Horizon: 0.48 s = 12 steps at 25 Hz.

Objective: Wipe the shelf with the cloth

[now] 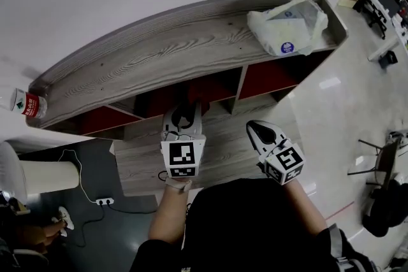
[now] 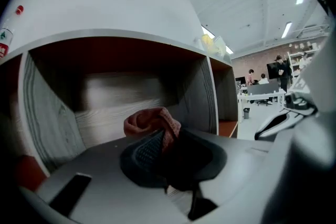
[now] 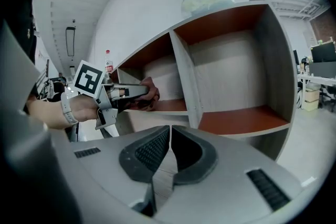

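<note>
Head view, nearest me: two grippers, one in each hand, each carrying one marker cube. My left gripper (image 1: pixel 184 116) is clamped on one reddish cloth (image 2: pixel 153 120). The cloth is bunched between the jaws and pokes out past their tips. My right gripper (image 1: pixel 260 129) sits near the left one without touching it, and its jaws are pressed together with nothing between them.

Past the tips stands one wooden shelf unit (image 1: pixel 153 64), grey-grained outside and red-brown inside. The right gripper view shows two compartments side by side, with one upright divider (image 3: pixel 184 78) between them. The cloth is at the mouth of the compartment on that view's left, low down and just over the bottom board. I cannot tell whether it touches the board.

Farther off, two things are on the unit's top: one white plastic bag (image 1: pixel 288 23) at the right end and one bottle with a red label (image 1: pixel 29 105) at the left end
</note>
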Each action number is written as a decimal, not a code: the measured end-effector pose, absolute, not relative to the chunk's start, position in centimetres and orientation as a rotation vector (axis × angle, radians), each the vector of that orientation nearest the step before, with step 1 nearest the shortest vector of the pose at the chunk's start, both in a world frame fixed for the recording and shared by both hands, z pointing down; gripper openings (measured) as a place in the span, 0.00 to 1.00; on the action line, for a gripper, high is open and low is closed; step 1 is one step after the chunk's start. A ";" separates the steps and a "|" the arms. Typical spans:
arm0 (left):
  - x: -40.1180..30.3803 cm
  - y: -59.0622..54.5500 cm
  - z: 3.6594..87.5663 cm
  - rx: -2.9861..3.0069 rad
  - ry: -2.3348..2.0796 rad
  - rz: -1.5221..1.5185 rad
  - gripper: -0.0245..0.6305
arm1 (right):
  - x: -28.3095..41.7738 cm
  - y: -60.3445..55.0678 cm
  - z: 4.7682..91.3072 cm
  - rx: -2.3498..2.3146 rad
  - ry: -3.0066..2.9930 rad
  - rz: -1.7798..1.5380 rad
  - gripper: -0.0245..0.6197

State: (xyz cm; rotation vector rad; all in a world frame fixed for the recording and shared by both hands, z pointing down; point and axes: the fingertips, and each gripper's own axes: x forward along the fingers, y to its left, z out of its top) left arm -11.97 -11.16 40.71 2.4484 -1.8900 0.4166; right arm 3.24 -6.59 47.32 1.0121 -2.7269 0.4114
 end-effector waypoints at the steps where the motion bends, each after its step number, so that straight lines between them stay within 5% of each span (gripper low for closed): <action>1: -12.5 -10.5 40.7 2.438 -1.901 0.410 0.15 | 2.7 -6.5 47.4 0.985 -2.735 0.410 0.05; 12: -18.4 -3.2 42.1 2.251 -2.059 0.391 0.15 | -3.3 -5.7 47.8 0.714 -2.790 0.382 0.05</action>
